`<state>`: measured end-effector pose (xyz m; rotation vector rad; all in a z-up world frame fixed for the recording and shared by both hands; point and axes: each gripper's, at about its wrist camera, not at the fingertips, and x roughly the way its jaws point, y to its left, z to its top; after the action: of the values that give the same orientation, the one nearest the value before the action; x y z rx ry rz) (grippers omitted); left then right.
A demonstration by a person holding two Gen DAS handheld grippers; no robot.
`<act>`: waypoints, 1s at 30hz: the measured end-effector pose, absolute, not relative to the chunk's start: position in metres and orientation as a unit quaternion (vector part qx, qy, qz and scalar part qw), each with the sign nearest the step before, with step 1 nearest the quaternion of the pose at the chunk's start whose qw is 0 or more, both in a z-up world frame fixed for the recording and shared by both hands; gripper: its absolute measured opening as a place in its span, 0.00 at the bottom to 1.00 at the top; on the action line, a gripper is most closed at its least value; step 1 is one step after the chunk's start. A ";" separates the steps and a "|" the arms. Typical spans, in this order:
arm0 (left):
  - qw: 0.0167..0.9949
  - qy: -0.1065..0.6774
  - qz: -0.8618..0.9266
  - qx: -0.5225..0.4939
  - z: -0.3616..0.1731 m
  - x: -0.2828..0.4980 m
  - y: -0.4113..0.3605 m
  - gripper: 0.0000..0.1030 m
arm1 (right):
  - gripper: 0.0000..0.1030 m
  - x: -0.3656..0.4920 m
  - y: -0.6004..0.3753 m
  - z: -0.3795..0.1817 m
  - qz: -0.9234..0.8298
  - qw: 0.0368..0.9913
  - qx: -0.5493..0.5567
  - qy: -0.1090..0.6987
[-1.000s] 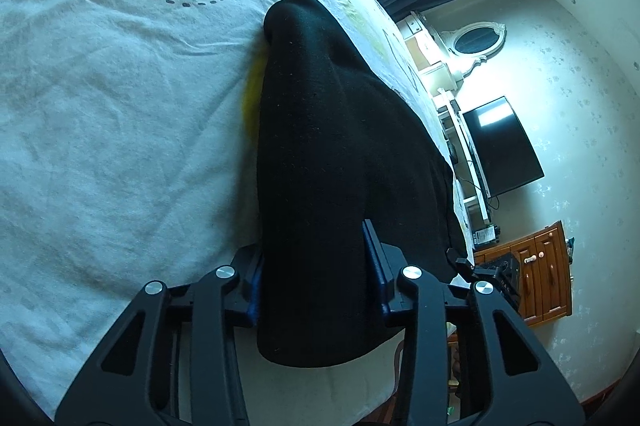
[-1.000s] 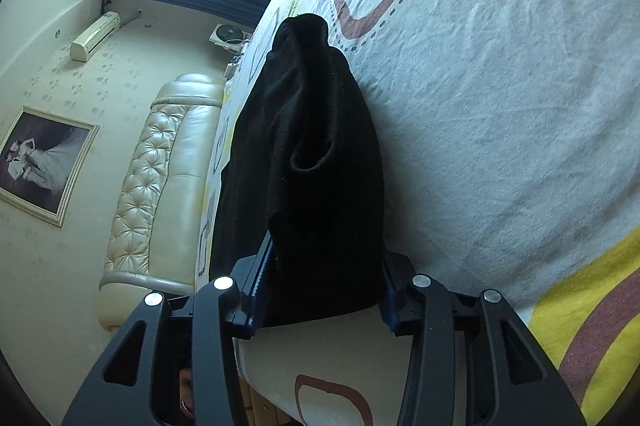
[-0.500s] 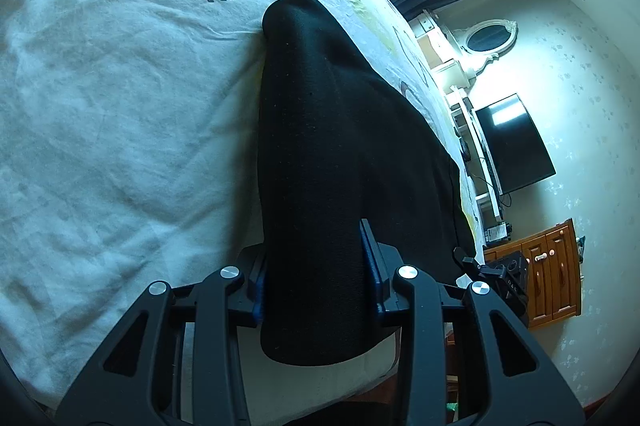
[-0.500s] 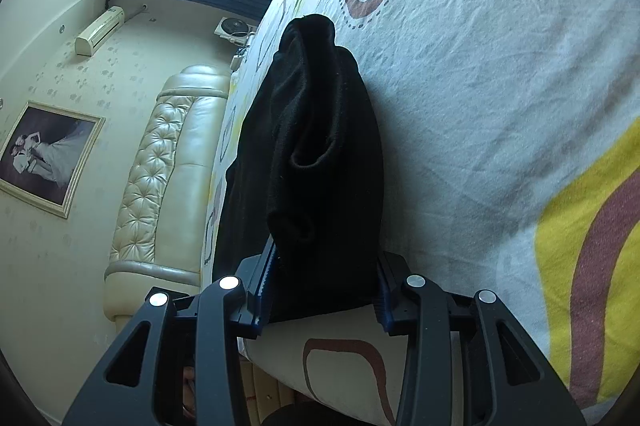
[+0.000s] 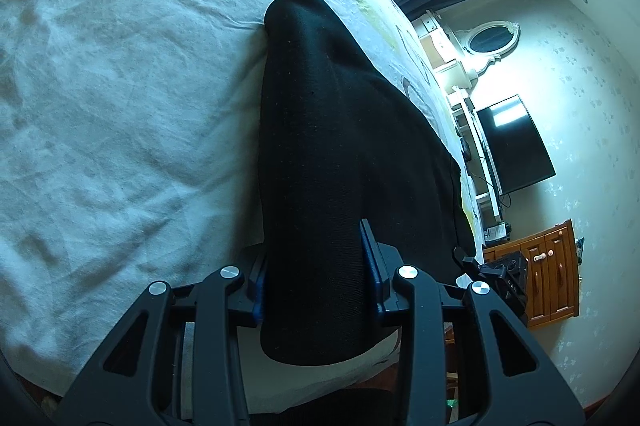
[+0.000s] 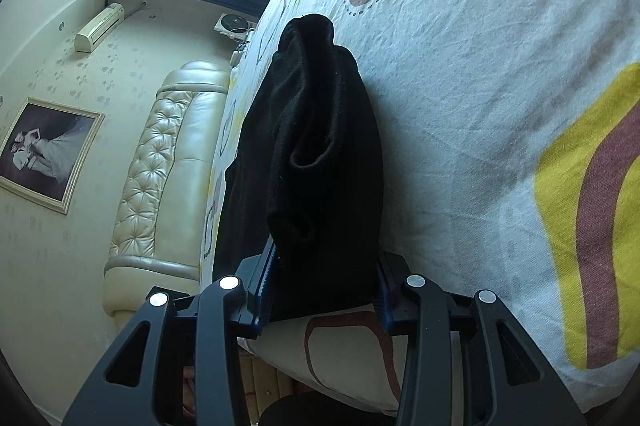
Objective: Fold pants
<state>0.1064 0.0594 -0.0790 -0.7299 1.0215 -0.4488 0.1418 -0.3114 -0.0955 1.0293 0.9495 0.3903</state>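
You hold the black pants (image 5: 320, 153) over the bed (image 5: 112, 97) with both claws: your left gripper (image 5: 316, 282) is clamped on one end, and your right gripper (image 6: 324, 286) is clamped on a bunched, doubled-up end. The fold looks only partly done; you still need to lay them flat. The pants run long, straight away from you.

Black skeletal fingers (image 5: 224, 310) — silver screws, blue pads (image 6: 262, 286).
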 end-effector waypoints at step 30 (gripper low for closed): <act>0.784 0.475 -0.207 -0.340 -0.081 0.104 0.064 0.36 | 0.39 0.134 -0.309 -0.098 0.182 0.746 0.472 0.434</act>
<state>0.1041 0.0640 -0.0807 -0.7345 1.0253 -0.4463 0.1337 -0.3090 -0.0985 1.0327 0.9505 0.3983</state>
